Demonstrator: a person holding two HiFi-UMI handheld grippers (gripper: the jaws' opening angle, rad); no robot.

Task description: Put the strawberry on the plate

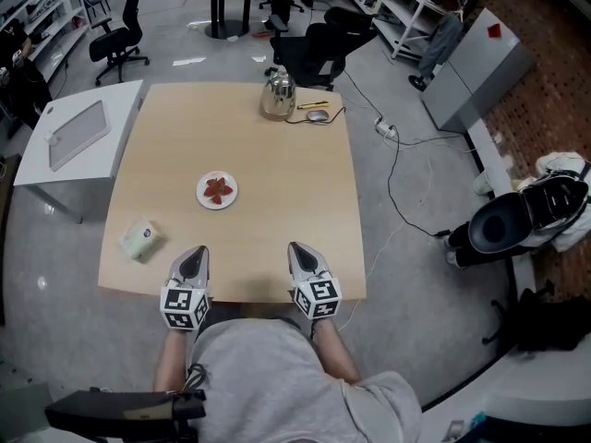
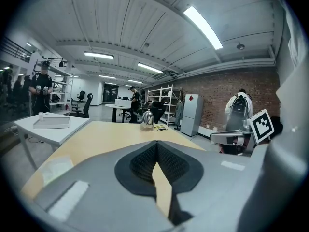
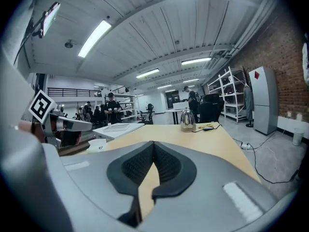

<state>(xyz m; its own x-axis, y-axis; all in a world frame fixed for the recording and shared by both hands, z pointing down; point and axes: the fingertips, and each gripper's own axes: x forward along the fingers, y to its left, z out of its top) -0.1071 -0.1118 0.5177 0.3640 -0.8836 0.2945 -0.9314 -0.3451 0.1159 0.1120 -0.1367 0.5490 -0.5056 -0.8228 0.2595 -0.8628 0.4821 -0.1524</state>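
Strawberry [image 1: 218, 190] is on the white plate [image 1: 200, 195], mid tabletop [image 1: 277, 183], well ahead of both grippers and a bit left of centre. It's nearer the left gripper [image 1: 195, 250] than the right gripper [image 1: 297, 247], and clear of both. Both grippers sit at the near tabletop edge, side by side, pointing across the tabletop and tilted slightly down. Left gripper view: fingers [image 2: 142, 161] together at the tips, nothing between them, only bare tabletop showing through the gap below the tips. Right gripper view: same, fingers [image 3: 166, 166] together and empty. Neither gripper touches the plate. A steel kettle [image 1: 278, 95] stands at the far edge with a mouse [image 1: 318, 115] beside it. A tissue pack [image 1: 141, 239] lies near the left front corner.
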